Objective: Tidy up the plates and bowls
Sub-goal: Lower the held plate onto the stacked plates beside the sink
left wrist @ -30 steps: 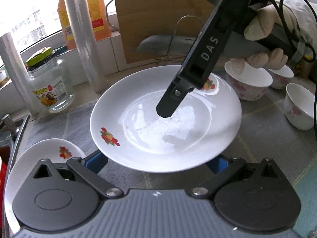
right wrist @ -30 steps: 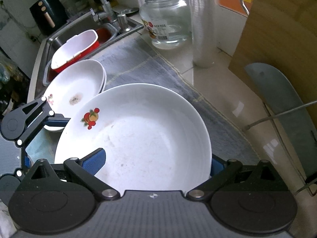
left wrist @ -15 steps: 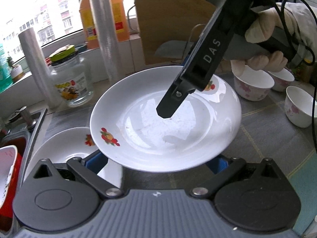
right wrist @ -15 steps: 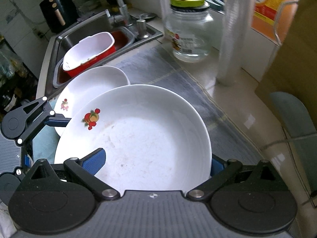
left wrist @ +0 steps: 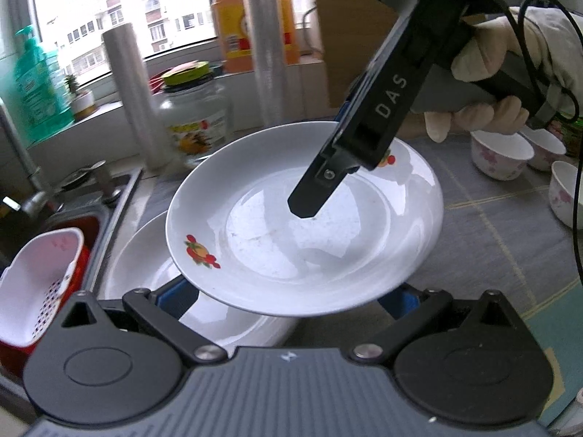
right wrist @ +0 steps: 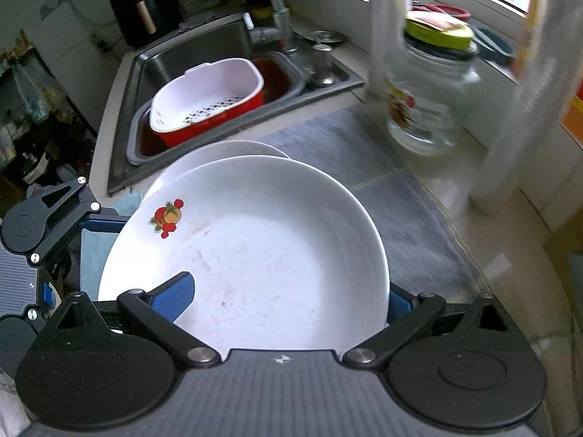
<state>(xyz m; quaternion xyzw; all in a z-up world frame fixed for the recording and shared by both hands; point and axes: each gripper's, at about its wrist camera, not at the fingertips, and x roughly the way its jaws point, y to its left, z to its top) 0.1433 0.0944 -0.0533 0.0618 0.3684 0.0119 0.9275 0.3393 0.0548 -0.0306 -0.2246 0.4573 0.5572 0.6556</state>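
Note:
A white plate (left wrist: 277, 247) with fruit decals is held in the air between both grippers. My right gripper (right wrist: 288, 287) is shut on the plate's (right wrist: 262, 255) rim. One finger (left wrist: 364, 138) lies over the inside and the other goes underneath, out of sight. My left gripper (left wrist: 288, 291) is open with both blue-padded fingers (left wrist: 178, 296) under the plate's near edge. Its fingertips are hidden. A stack of matching plates (left wrist: 145, 266) lies on the grey mat just below the held plate, beside the sink. Three small floral bowls (left wrist: 499, 156) stand at the right.
The steel sink (right wrist: 204, 47) holds a red-and-white colander basket (right wrist: 207, 94). A glass jar (left wrist: 193, 120), two rolls of film (left wrist: 131, 91) and an orange bottle (left wrist: 237, 18) line the window ledge. A gloved hand (left wrist: 488, 62) holds the right gripper.
Both grippers have carried the plate left toward the sink. The plate stack, earlier off to the left, now lies directly under the held plate. Neither gripper's hold has changed.

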